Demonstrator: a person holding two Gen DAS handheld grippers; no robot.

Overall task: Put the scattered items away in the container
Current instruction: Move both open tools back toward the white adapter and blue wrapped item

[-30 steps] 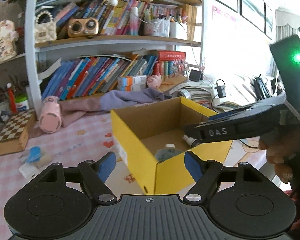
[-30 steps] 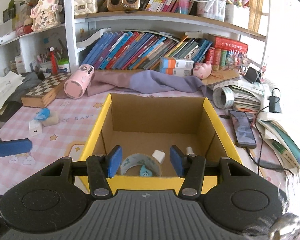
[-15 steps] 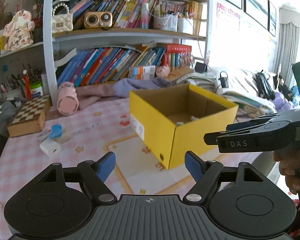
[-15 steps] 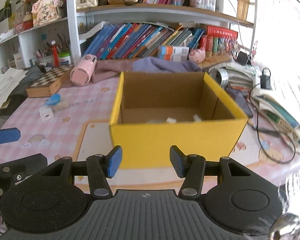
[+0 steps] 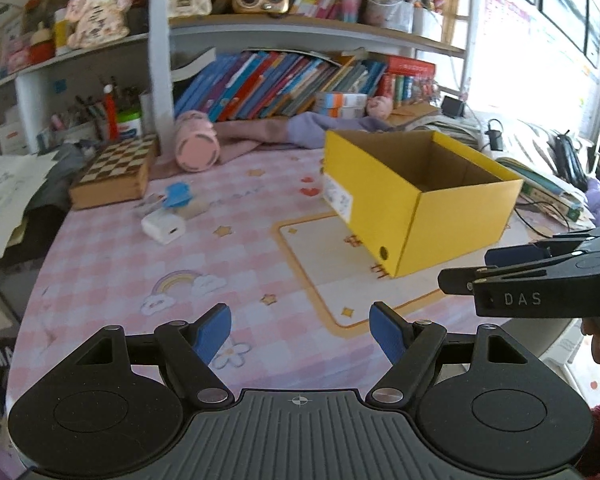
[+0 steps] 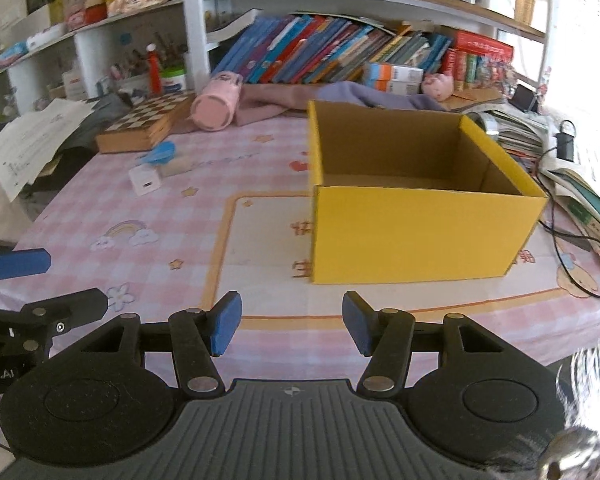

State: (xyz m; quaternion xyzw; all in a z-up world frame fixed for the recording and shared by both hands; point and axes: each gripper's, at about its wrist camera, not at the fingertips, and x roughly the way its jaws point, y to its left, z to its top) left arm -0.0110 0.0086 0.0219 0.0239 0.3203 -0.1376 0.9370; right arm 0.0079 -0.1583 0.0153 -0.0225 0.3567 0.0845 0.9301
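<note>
Both tongs, left (image 5: 300,332) and right (image 6: 291,328), gape empty above the pink checked bench (image 5: 236,276); the right's jaws just widened. The yellow cardboard box (image 6: 416,236) hides its floor; a white charger block (image 5: 163,229) lies well left.

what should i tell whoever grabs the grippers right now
Left gripper: open, empty, above the pink tablecloth.
Right gripper: jaws have just been opening, nothing between them, in front of the yellow box.
Box stands upright; its contents cannot be seen from here.
Left out on the cloth near the chessboard: white charger, blue clip, a small beige item beside it.
Next, probably: fetch those three and put them in the box.
</note>
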